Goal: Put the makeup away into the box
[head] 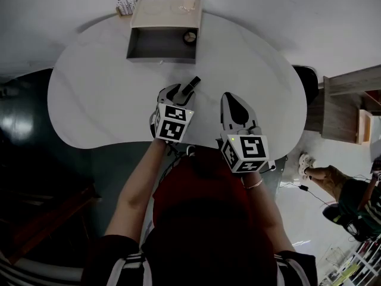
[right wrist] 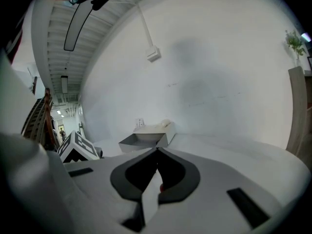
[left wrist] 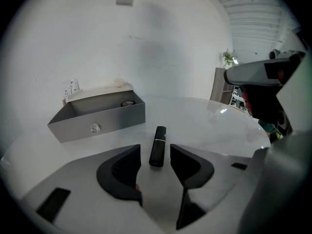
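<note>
**Operator:** What is in front of me?

**Describer:** A white rounded table (head: 101, 100). At its far edge sits a grey open box (left wrist: 105, 116), its opening turned up so things can be dropped in. A small round jar (head: 189, 37) is already inside, in the right-hand corner.

**Operator:** And the makeup I'm after?

**Describer:** A slim black tube (left wrist: 157, 145) lies flat on the table, nearer to you than the box, its long axis pointing away from you. It could be lipstick or mascara; I cannot tell which.

**Operator:** Where is my left gripper (head: 178, 93)?

**Describer:** You hold it tilted down at the tube, with the jaws spread wide, one on each side of the tube's near end. They seem lined up along its length so they can pinch its narrow sides. The pads look to stand just clear of it, though the gap is thin, so nothing is held yet.

**Operator:** And my right gripper (right wrist: 157, 152)?

**Describer:** It hangs to the right of the left one, above the table and aimed roughly level toward the box. Its jaws are pressed together with nothing between them. It looks parked out of the way.

**Operator:** What comes next?

**Describer:** Probably closing on the tube, then carrying it to the box.
</note>
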`<state>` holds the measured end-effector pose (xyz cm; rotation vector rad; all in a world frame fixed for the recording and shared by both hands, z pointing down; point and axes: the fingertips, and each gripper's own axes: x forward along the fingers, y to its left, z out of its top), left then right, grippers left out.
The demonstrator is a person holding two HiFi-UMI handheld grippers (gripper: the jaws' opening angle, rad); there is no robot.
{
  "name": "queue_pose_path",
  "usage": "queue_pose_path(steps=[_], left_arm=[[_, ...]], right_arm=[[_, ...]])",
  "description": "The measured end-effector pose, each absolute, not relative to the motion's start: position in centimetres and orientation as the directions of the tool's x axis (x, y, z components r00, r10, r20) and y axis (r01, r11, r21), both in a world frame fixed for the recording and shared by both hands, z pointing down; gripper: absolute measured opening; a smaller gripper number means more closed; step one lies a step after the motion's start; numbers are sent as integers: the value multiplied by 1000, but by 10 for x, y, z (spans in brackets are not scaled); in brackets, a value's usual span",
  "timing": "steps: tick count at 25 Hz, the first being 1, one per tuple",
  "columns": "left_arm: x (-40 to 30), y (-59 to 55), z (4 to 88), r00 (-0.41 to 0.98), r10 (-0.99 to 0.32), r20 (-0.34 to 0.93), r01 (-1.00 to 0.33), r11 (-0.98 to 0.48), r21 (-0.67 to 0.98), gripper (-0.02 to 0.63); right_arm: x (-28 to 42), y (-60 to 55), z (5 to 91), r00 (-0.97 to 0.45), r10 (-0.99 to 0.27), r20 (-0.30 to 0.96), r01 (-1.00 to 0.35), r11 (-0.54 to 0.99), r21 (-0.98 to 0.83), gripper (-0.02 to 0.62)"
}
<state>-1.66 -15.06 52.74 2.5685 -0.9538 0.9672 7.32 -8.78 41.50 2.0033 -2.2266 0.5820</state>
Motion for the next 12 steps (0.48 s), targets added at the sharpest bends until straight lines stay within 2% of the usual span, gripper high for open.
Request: queue_pose_path(steps=[12], left_arm=[[-2,-156,535,546,-452,705,-601,-798,-46,186]], right_arm=[[81,-107,422,-157,-931,329,-969,81,-233,14]])
